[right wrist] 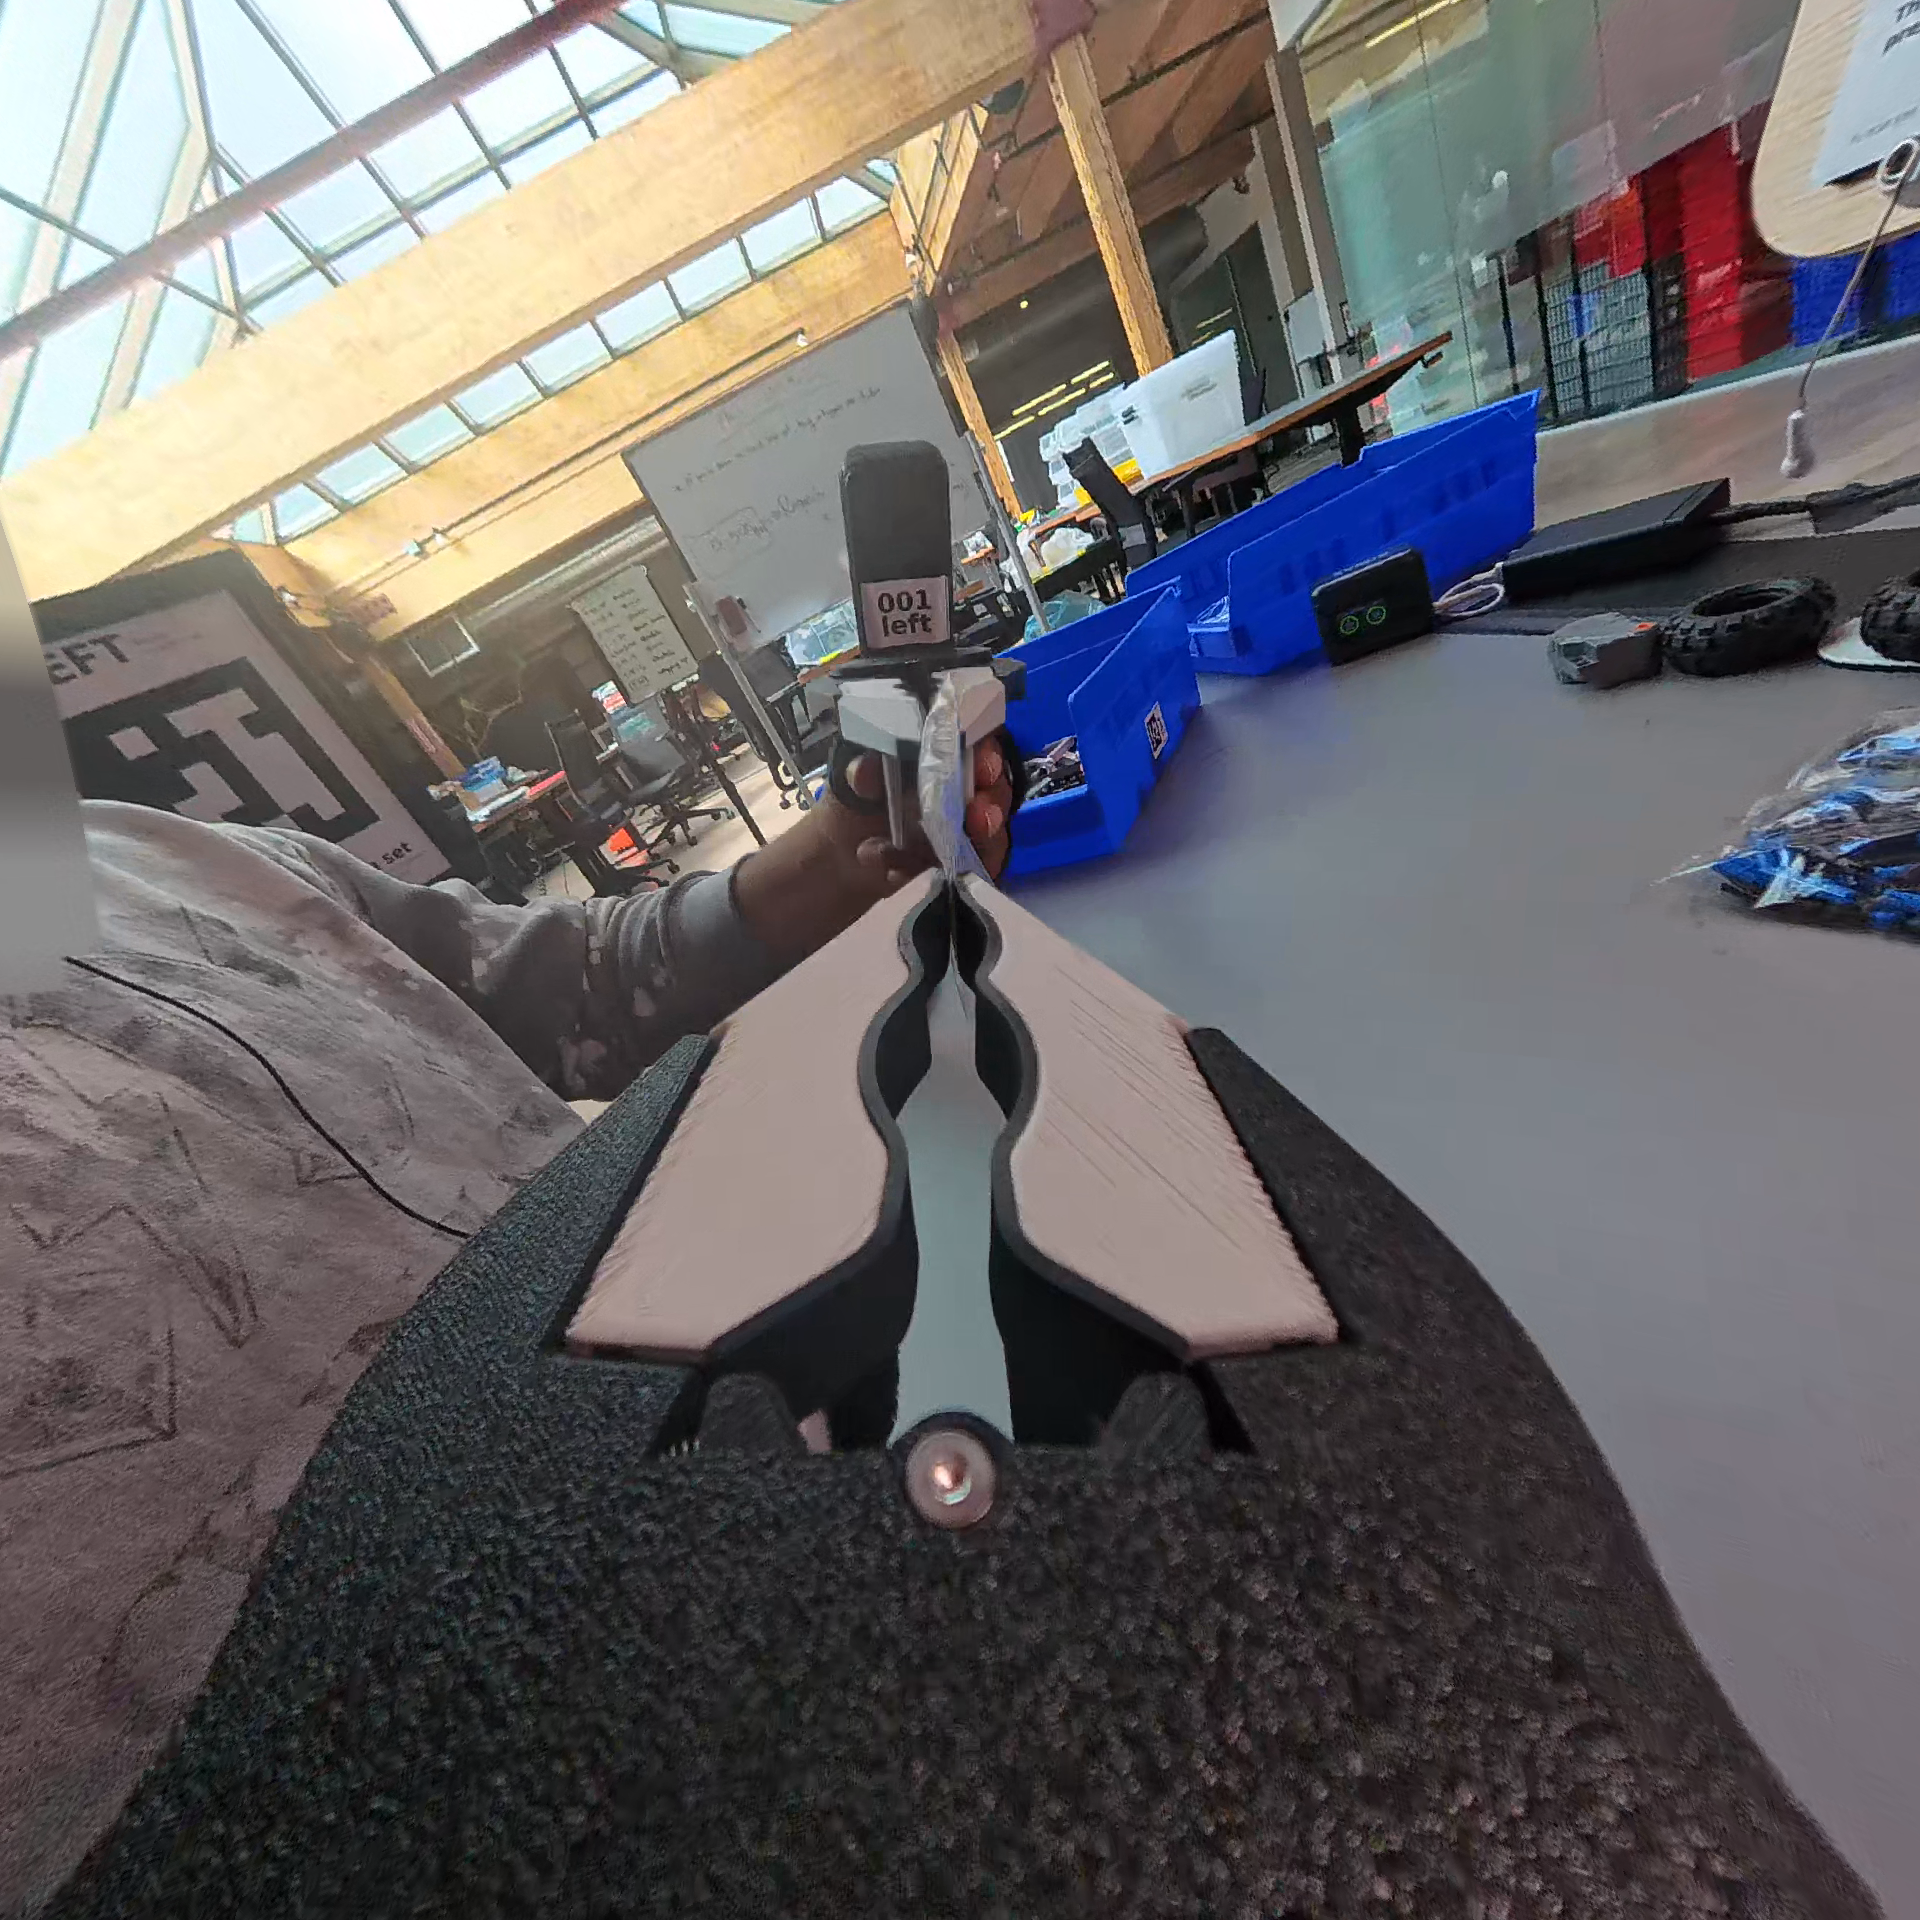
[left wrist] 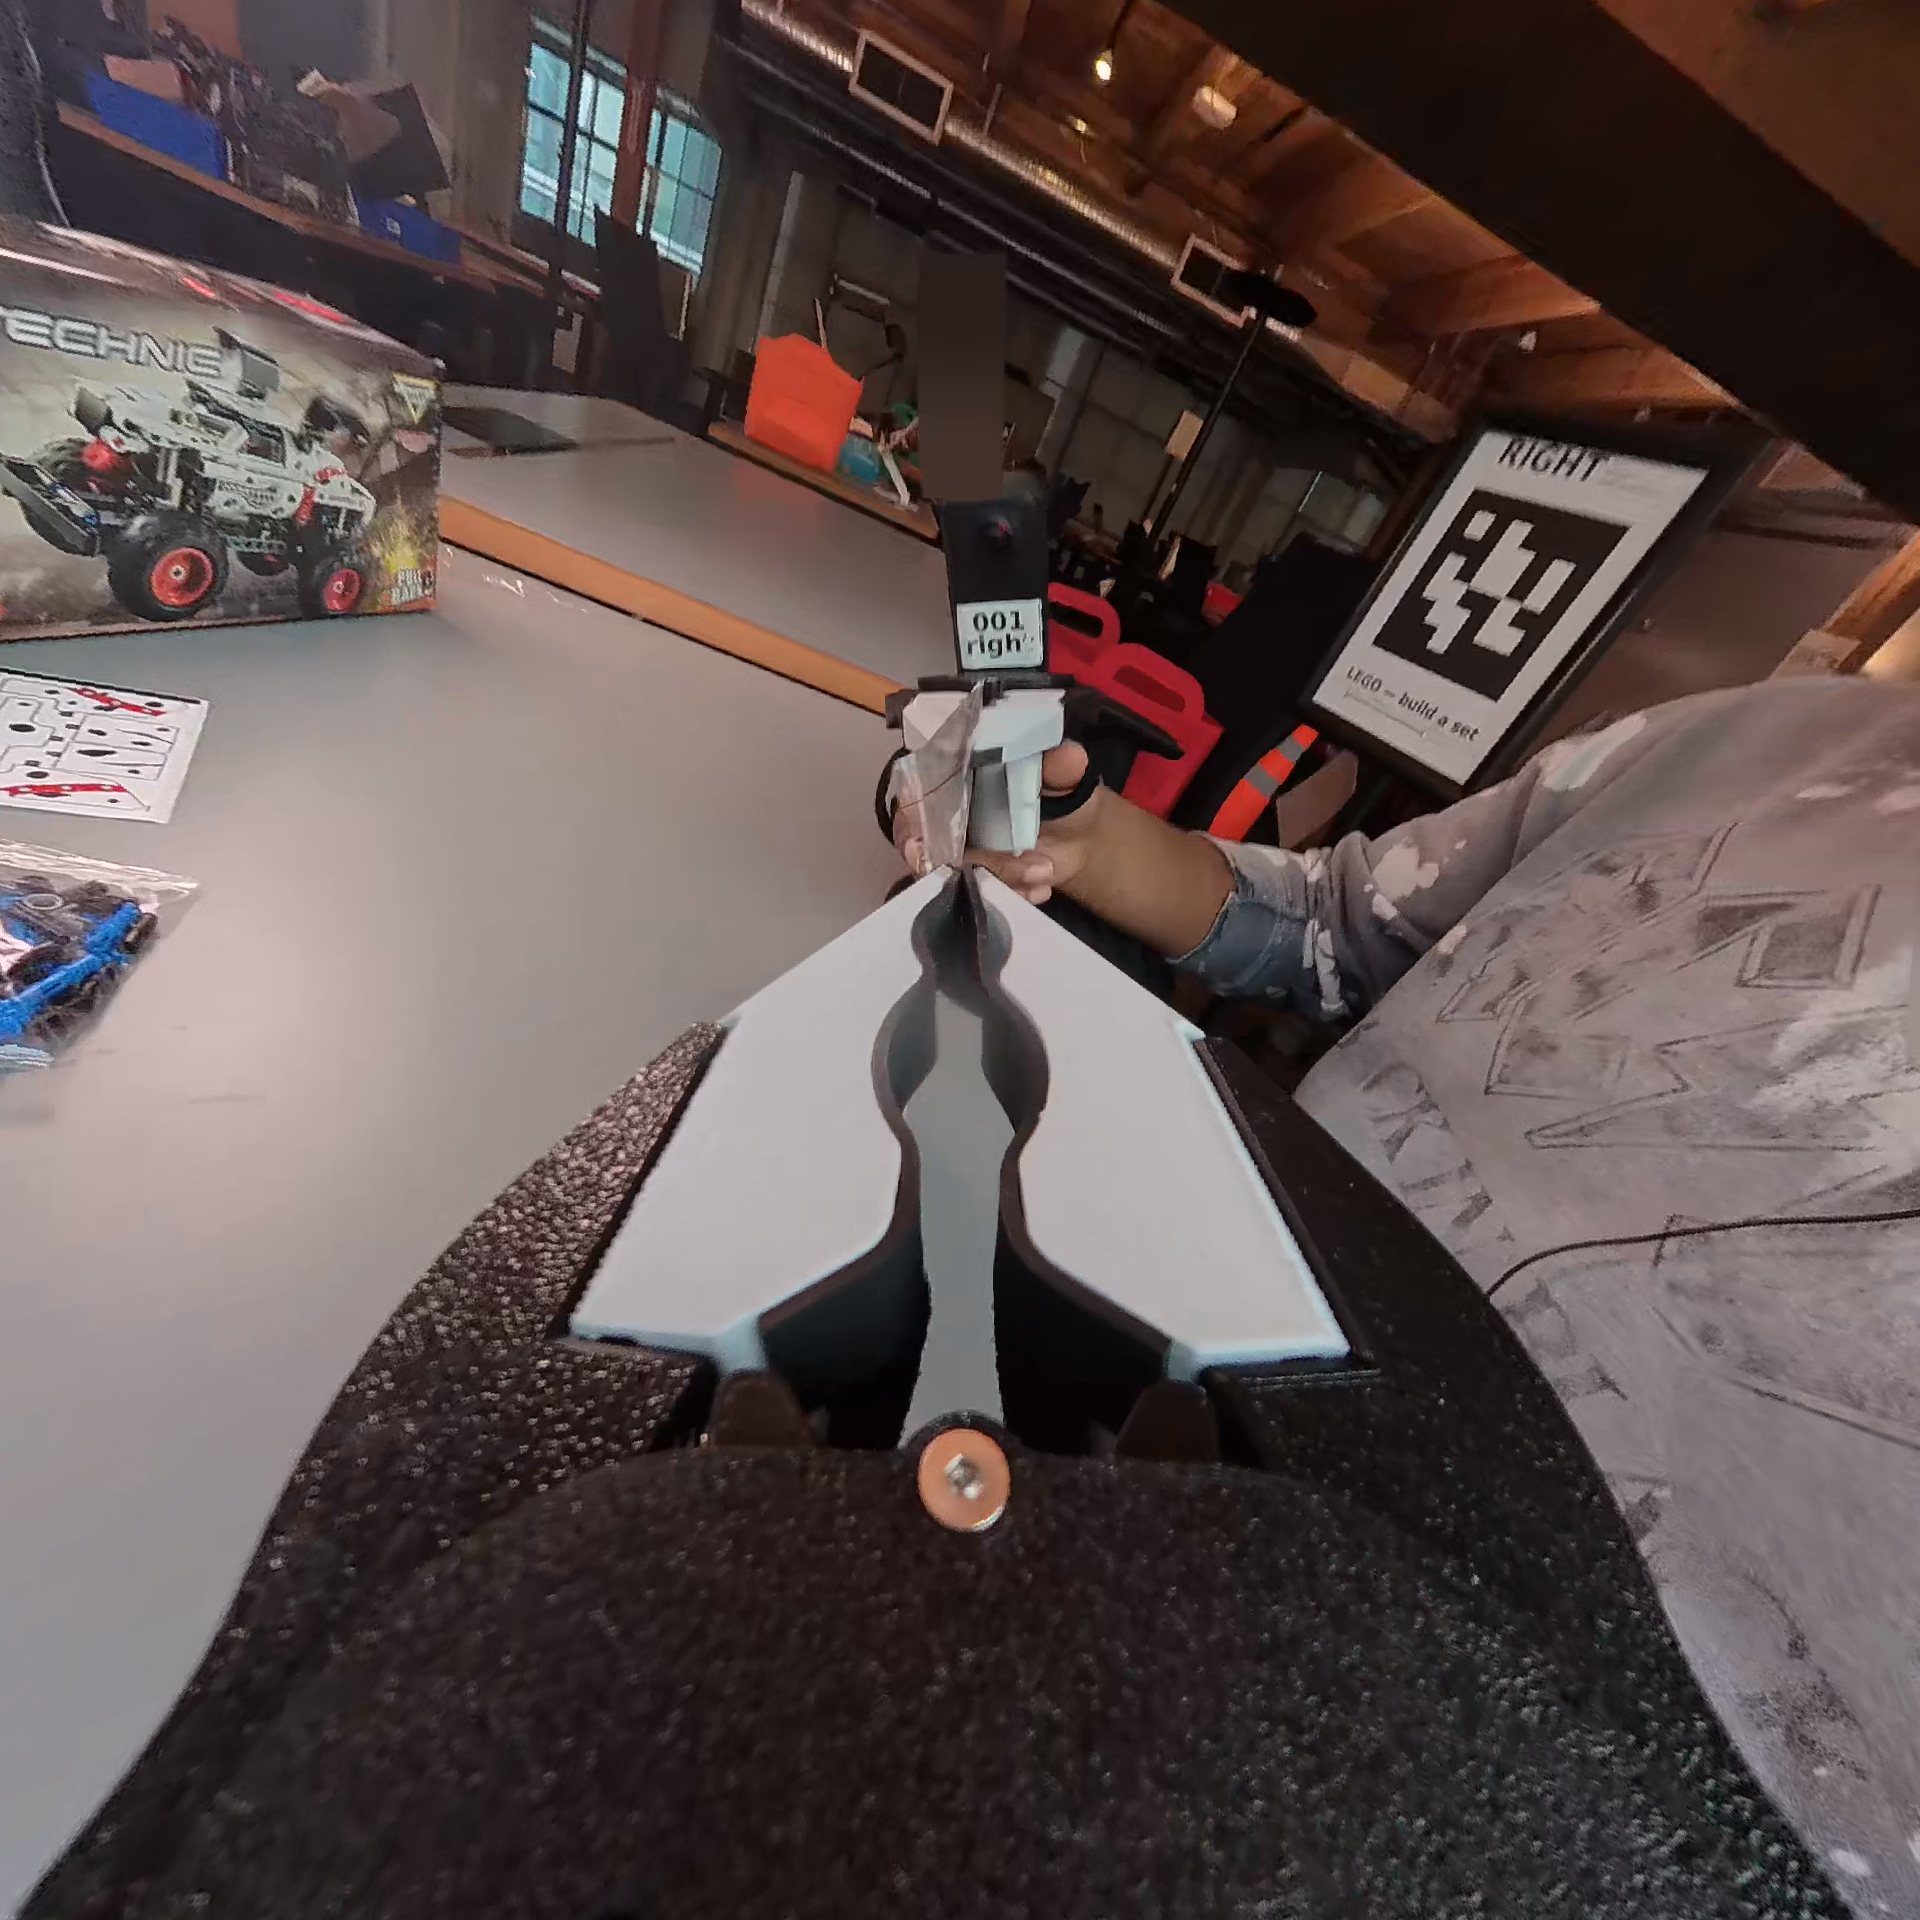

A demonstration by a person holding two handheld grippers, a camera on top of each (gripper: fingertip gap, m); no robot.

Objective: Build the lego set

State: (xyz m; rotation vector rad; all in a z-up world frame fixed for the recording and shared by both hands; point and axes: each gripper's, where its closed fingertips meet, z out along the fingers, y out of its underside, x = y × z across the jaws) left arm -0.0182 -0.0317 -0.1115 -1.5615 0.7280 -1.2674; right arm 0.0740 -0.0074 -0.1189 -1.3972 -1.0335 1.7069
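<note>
Left wrist view: my left gripper [left wrist: 961,883] and right gripper [right wrist: 951,883] both clench one clear plastic bag [right wrist: 943,779]; bagged blue parts [left wrist: 62,945] at nine o'clock sit unopened, building not begun

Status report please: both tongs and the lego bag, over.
Left tongs shut on clear bag. Right tongs shut on same bag, tip to tip. Bag held above table, nothing in the way.

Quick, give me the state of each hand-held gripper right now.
Left hand-held gripper: shut on the clear plastic bag.
Right hand-held gripper: shut on the same clear plastic bag, stretched between the two.
</note>
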